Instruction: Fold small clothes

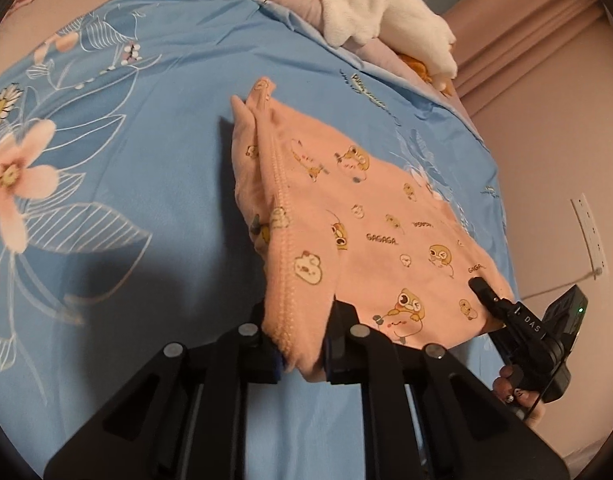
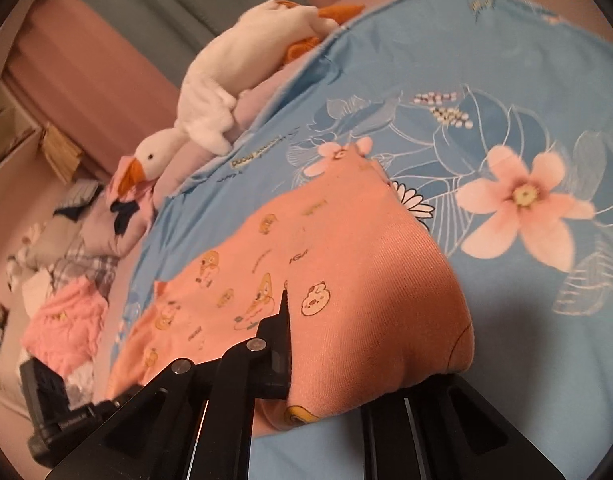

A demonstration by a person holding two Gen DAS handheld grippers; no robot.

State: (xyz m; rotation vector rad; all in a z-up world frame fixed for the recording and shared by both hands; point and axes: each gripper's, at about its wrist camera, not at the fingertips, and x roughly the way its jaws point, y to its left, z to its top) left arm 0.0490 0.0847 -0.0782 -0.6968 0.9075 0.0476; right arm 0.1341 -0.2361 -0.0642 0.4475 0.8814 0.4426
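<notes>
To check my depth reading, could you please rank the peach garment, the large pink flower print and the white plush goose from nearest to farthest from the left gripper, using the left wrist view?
1. peach garment: held in the left gripper.
2. large pink flower print: far left, on the blue sheet.
3. white plush goose: top right, at the sheet's far edge.

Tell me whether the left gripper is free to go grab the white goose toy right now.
Probably not. The left gripper is shut on the pink garment, as is the right gripper. The goose toy lies at the far edge of the blue sheet; let go first.
</notes>
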